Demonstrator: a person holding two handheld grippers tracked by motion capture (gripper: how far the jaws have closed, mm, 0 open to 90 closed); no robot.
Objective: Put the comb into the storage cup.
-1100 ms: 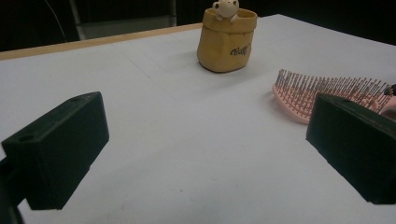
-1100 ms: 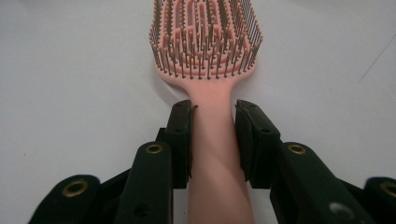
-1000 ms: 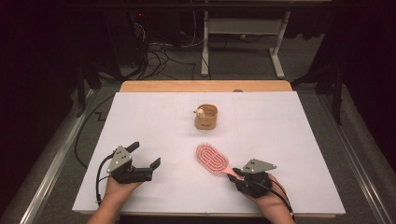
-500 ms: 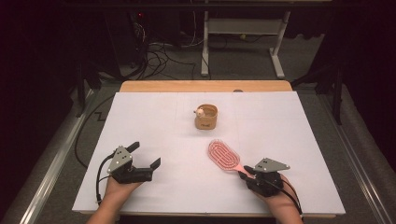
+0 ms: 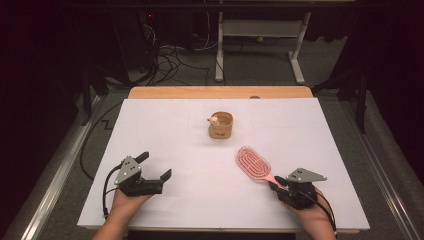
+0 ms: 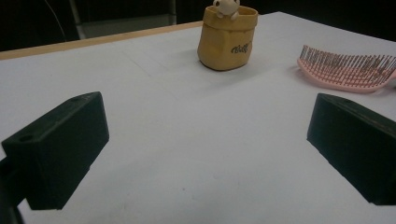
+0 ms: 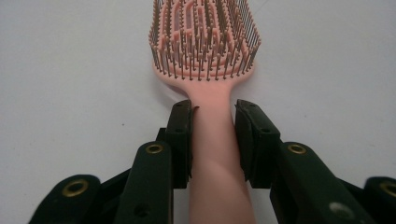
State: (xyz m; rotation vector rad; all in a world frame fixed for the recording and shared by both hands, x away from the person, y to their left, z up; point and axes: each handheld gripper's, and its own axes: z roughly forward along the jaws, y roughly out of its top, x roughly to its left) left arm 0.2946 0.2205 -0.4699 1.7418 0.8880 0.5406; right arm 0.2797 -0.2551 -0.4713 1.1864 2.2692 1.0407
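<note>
A pink hairbrush [image 5: 254,163] lies bristles-up on the white table [image 5: 200,145], right of centre. My right gripper [image 5: 278,182] is shut on its handle; in the right gripper view both pads [image 7: 181,135] press the pink handle [image 7: 212,135], bristle head [image 7: 204,37] ahead. A small tan pouch-shaped holder [image 5: 220,125] with a little figure at its rim stands at the table's middle back. My left gripper [image 5: 154,165] rests open at the front left, nothing between its fingers [image 6: 65,144]; its view shows the holder [image 6: 227,36] and the brush [image 6: 348,70] further off.
The white sheet covers the table down to the front edge; a wooden strip [image 5: 220,92] shows along the back. Behind the table are dark floor, cables [image 5: 165,55] and a white desk frame [image 5: 260,45].
My right gripper has moved right and toward the front edge, dragging the hairbrush with it. The left gripper has stayed put.
</note>
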